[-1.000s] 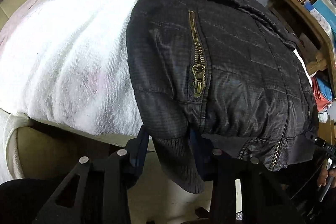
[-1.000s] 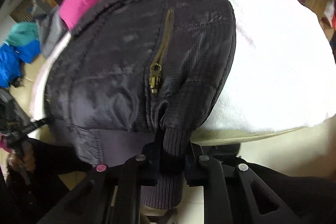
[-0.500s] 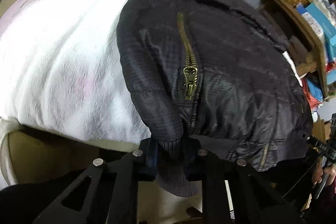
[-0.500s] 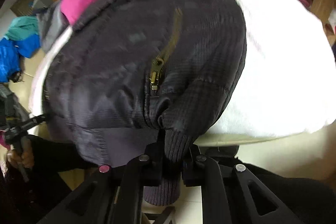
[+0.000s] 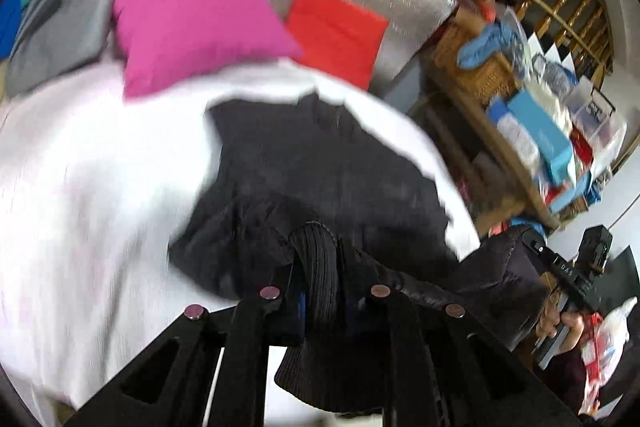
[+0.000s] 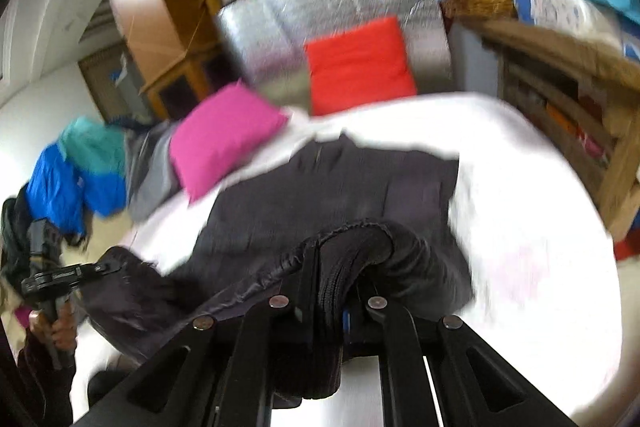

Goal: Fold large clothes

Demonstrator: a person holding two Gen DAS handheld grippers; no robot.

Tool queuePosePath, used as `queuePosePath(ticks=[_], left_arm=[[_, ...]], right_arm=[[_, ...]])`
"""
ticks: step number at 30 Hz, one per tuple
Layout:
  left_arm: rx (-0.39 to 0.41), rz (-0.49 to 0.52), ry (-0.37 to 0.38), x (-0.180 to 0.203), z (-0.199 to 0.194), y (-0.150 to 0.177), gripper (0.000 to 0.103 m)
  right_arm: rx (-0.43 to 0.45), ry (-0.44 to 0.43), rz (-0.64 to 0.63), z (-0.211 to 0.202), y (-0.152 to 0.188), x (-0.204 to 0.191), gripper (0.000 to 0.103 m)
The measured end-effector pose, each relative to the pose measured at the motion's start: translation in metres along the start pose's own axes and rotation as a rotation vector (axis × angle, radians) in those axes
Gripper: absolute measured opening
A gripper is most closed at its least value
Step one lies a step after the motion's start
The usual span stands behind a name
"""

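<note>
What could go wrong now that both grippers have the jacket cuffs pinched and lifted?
The left gripper and right gripper each hold only a ribbed cuff, so the black jacket might slip free. Carried too far, it could knock the pink cushion. Its body may bunch on the white cover.

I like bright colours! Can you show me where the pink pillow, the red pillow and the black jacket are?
pink pillow (image 5: pixel 192 23): left wrist view, middle of its face.
red pillow (image 6: pixel 360 63): right wrist view, centre of its front.
black jacket (image 5: pixel 320 163): left wrist view, its body lying flat on the white cover.
</note>
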State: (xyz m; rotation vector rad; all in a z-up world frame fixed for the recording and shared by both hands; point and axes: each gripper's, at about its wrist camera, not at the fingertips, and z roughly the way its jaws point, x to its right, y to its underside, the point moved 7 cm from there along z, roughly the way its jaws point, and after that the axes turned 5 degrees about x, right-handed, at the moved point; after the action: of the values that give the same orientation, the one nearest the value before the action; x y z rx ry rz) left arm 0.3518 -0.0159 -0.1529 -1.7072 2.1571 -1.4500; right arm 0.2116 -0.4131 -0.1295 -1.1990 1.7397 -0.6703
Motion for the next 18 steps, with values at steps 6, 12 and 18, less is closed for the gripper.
queuePosePath(ticks=[6, 12, 18], left_arm=[[0.045, -0.034, -0.037, -0.011, 0.091, -0.106, 0.014], [0.025, -0.061, -0.114, -0.048, 0.201, -0.171, 0.014], [-0.040, -0.093, -0.186, -0.090, 0.305, -0.180, 0.015]], right_arm=[[0.115, 0.031, 0.092, 0.099, -0.091, 0.013, 0.008], [0.108, 0.131, 0.104, 0.228, -0.134, 0.045, 0.008], [0.003, 0.202, 0.215, 0.339, -0.097, 0.105, 0.008]])
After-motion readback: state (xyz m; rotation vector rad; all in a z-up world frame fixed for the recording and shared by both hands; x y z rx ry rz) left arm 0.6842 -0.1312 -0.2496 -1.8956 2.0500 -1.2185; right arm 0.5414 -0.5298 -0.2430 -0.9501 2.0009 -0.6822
